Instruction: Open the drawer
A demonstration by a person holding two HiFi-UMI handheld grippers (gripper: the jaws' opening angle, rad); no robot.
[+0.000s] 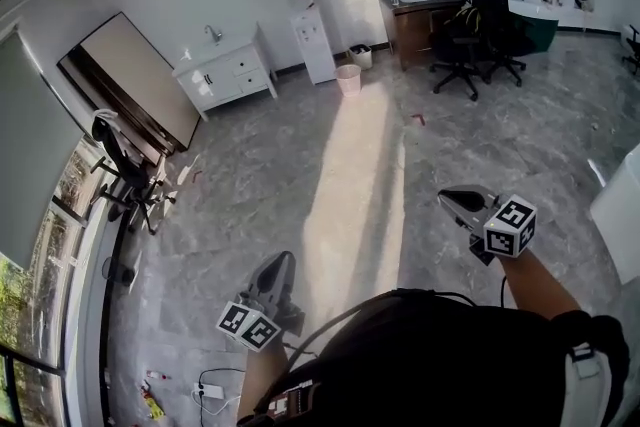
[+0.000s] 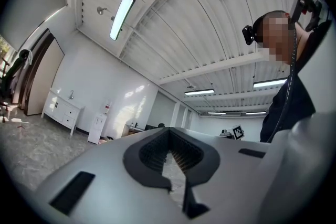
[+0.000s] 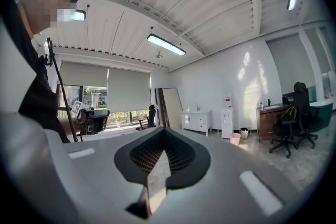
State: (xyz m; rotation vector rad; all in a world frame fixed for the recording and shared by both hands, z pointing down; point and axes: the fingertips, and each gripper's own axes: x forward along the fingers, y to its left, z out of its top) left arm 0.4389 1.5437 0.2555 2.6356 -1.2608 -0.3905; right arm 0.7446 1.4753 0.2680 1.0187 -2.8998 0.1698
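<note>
A white cabinet with drawers and a sink on top stands against the far wall, a long way across the floor; it also shows in the left gripper view as the cabinet and in the right gripper view as the cabinet. My left gripper is held low in front of the person's body, its jaws shut with nothing between them. To the right, my right gripper points toward the far wall, and its jaws are shut and empty. Both are far from the cabinet.
A water dispenser and a pink bin stand right of the cabinet. A brown desk and black office chairs fill the far right. A large board leans at left, with a black stand before it. White furniture is at the right edge.
</note>
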